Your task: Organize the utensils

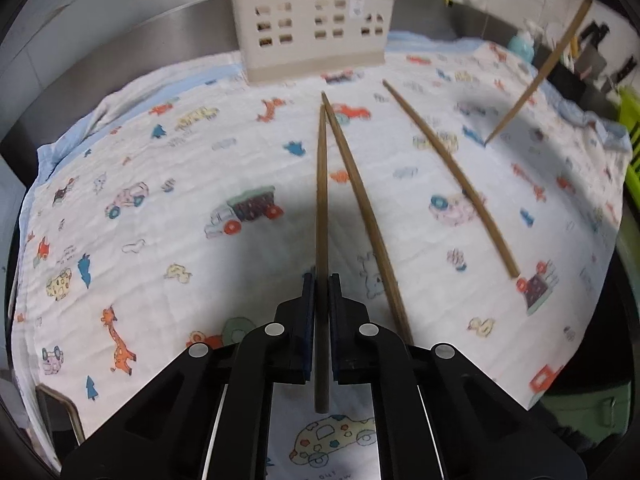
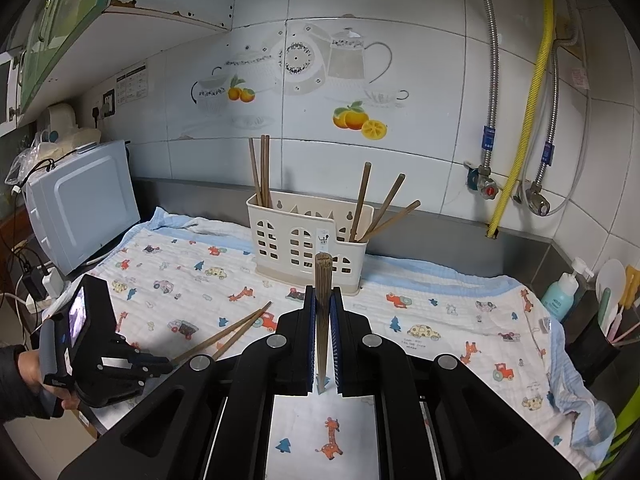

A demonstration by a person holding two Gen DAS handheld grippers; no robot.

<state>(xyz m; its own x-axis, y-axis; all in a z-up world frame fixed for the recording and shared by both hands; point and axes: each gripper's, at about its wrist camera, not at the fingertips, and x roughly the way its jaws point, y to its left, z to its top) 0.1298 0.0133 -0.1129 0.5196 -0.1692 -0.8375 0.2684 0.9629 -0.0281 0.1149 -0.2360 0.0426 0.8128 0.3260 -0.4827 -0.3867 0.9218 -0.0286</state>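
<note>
Brown wooden chopsticks are the things of this task, and they are in several places. The left tongs (image 1: 319,280) are closed on one brown wooden chopstick (image 1: 321,208), which runs forward along the fingers, with its thin end pointing toward the cream plastic utensil holder with window-shaped holes (image 1: 312,28). A second loose chopstick (image 1: 362,208) lies on the white quilted cloth printed with cars and giraffes (image 1: 160,184), just beside the held one; their far tips almost meet. A third loose chopstick (image 1: 452,180) lies more to the right on the cloth, apart from these two. The right tongs (image 2: 323,292) are closed on another wooden chopstick (image 2: 322,292), which stands nearly upright between the blue pads (image 2: 309,320), its thin tip reaching down to the cloth or just above it; I cannot tell if it touches. In the left wrist view this same chopstick shows at the upper right, leaning. The holder stands at the far edge of the cloth on the steel worktop (image 2: 420,236), near the white tiled wall (image 2: 420,40). Three chopsticks stand in its left compartment (image 2: 261,172), and three lean in its right compartment (image 2: 380,208). A white microwave oven (image 2: 80,204) stands at the left.
</note>
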